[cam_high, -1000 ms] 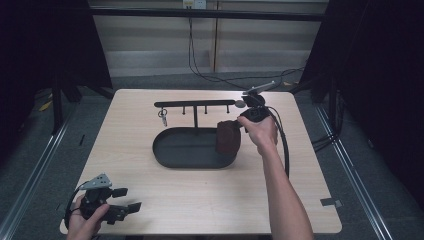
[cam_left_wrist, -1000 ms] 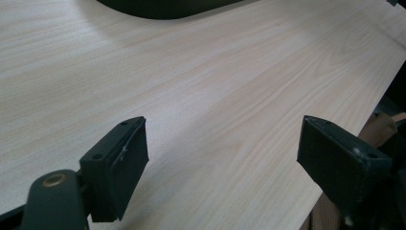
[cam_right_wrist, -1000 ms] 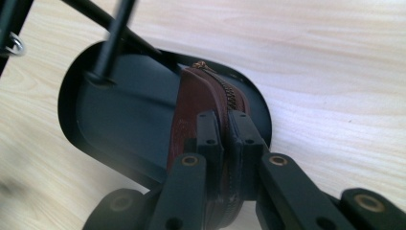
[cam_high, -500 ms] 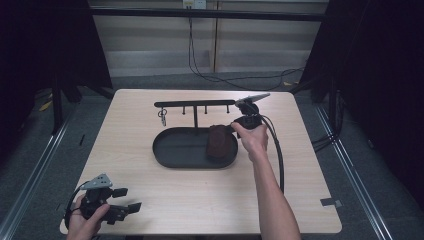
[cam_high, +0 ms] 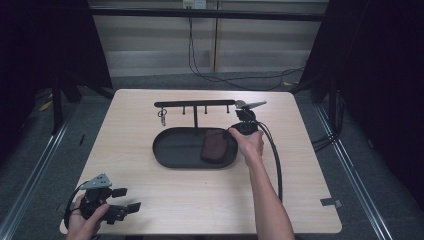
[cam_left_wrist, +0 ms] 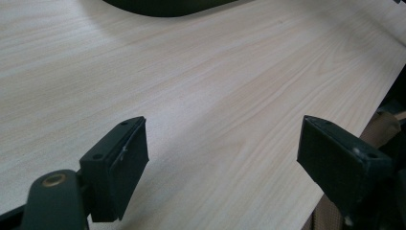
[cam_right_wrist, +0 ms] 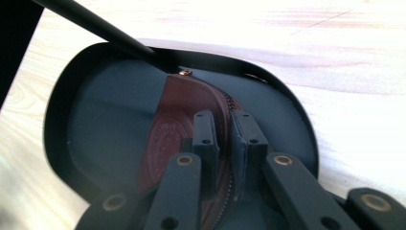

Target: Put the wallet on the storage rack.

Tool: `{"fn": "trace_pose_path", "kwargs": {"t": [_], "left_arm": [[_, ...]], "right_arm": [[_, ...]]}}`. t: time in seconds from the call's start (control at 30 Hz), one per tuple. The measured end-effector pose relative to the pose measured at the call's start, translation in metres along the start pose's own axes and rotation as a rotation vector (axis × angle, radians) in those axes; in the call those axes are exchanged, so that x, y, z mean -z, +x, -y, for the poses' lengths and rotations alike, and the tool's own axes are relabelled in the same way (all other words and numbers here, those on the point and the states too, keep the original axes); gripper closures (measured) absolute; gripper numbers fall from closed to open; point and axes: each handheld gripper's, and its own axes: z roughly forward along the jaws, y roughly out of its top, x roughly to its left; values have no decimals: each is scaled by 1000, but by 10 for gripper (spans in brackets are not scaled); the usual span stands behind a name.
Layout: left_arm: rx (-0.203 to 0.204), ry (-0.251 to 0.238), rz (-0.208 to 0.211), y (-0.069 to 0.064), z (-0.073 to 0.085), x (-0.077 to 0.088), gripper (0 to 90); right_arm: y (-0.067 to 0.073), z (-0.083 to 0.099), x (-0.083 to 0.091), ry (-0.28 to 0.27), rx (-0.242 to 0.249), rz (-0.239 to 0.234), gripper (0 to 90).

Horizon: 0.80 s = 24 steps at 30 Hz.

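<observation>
On one tray (cam_high: 165,155), one pouch (cam_high: 213,145) pinched by right tool (cam_right_wrist: 225,143), left tool (cam_left_wrist: 220,163) open

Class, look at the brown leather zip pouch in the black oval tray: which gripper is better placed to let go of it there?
Right. The right gripper is clamped on the brown leather zip pouch inside the black oval tray; the left gripper sits open at the table's near corner.

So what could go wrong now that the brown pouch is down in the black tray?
The right hand-held gripper pinches the brown leather pouch by its zipper edge, a narrow hold that might slip or strain the zipper. The pouch lies at the right end of the oval tray, close to the rim, so it could end up propped on the rim when let go. Lifting away, the gripper could bump the hook rail just behind it.
</observation>
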Motion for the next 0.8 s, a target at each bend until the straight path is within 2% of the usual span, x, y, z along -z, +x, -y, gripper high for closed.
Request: {"fn": "trace_pose_path", "kwargs": {"t": [0.1, 0.33, 0.57, 0.6, 0.7, 0.8], "left_arm": [[-2, 11, 3, 0, 0, -1, 177], [0, 7, 2, 0, 0, -1, 177], [-1, 7, 2, 0, -1, -2, 177], [-2, 7, 2, 0, -1, -2, 177], [-1, 6, 2, 0, -1, -2, 177], [-11, -4, 9, -1, -1, 0, 179]], "right_arm": [[-3, 2, -1, 9, -5, -2, 801], [-2, 3, 7, -33, 24, 1, 751], [1, 7, 21, -63, 73, 5, 555], [3, 8, 25, -75, 93, 2, 525], [9, 10, 31, -95, 123, 8, 462], [14, 13, 36, -107, 154, -5, 439]]}}
